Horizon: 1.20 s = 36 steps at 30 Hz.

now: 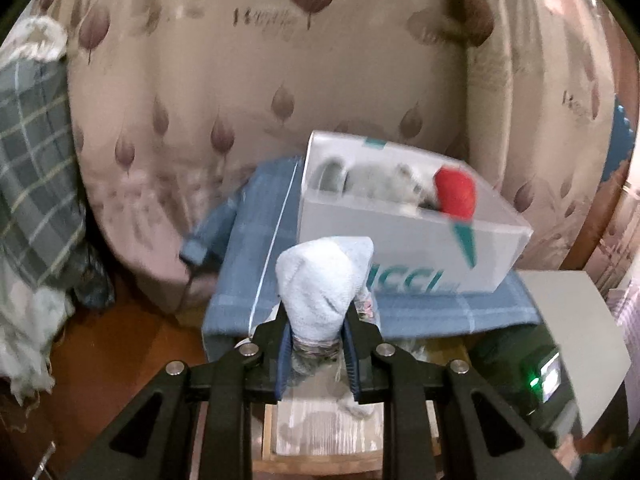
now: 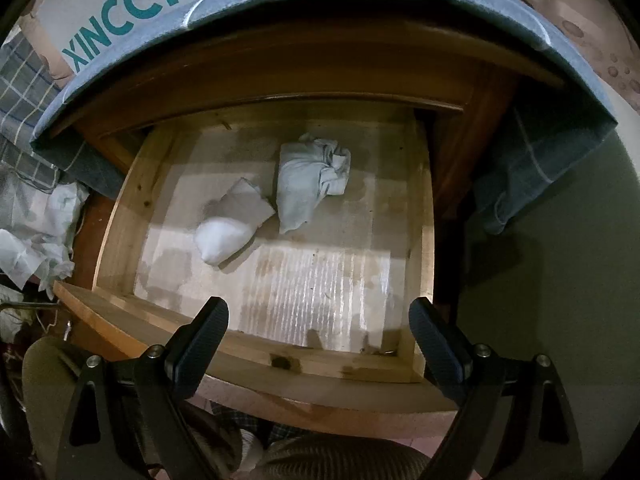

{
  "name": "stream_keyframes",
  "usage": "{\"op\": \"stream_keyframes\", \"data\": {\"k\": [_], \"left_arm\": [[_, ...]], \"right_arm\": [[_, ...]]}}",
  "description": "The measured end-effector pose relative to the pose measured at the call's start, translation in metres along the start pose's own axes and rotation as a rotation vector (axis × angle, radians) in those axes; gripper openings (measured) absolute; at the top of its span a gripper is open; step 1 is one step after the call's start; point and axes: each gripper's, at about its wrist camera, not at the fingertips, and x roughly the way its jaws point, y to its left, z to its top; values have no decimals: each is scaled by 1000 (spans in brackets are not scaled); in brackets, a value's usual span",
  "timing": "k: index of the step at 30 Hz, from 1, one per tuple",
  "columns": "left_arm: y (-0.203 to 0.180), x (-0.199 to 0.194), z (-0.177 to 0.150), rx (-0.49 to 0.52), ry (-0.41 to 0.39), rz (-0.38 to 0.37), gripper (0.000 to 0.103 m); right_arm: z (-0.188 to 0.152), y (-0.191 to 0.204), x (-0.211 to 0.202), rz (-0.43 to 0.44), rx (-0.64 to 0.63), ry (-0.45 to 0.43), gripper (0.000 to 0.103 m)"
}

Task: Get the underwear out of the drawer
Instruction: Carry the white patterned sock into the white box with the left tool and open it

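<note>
the left wrist view shows what the right one cannot: the left gripper (image 1: 318,344) is clamped on a rolled pale blue piece of underwear (image 1: 320,284), held up in the air in front of a white shoebox (image 1: 400,240). the roll stands out beyond the fingertips, with a darker patterned band of cloth squeezed between the blue pads. inside the shoebox lie grey bits of clothing and something red (image 1: 456,194). the box sits on a blue checked cloth (image 1: 256,248) that covers the top of a wooden nightstand.

the right wrist view looks down into the open wooden drawer (image 2: 120,216), which the left view only catches blurred below its fingers. two items lie on the drawer's pale, stained floor: a crumpled light blue-grey garment (image 2: 310,178) towards the back, and a folded white and beige piece (image 2: 232,224) touching it on the left. the right gripper (image 2: 320,328) hangs over the front edge of the drawer with its fingers spread wide and nothing between them; both items are well ahead of its tips.

behind the nightstand hangs a beige fabric with a brown leaf print (image 1: 240,80). a grey checked blanket (image 1: 32,152) is piled at the left, over a reddish-brown floor. a dark device with a green light (image 1: 534,382) sits low on the right.
</note>
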Motion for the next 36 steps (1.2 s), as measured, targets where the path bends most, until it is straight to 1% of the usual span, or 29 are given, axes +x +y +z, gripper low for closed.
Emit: {"op": "stream_keyframes", "data": {"k": [5, 9, 12, 16, 21, 22, 27, 32, 36], "left_arm": [[-10, -15, 53, 9, -14, -32, 22], [-17, -17, 91, 11, -18, -71, 23], [-27, -11, 116, 32, -15, -79, 22], [-39, 14, 137, 57, 35, -86, 22], [-52, 47, 146, 62, 82, -105, 22], [-54, 54, 147, 63, 90, -99, 22], [-54, 89, 150, 50, 141, -103, 22], [-51, 126, 148, 54, 188, -66, 23], [-47, 149, 140, 44, 215, -56, 23]], "right_arm": [[0, -1, 0, 7, 2, -3, 90], [0, -2, 0, 10, 6, -3, 90], [0, -1, 0, 7, 3, -3, 90], [0, 0, -1, 9, 4, -3, 90], [-1, -1, 0, 13, 7, -7, 90], [-1, -1, 0, 15, 7, -6, 90], [-2, -1, -1, 24, 13, -10, 90], [-2, -1, 0, 37, 27, -9, 90], [-2, -1, 1, 42, 27, -7, 90]]}}
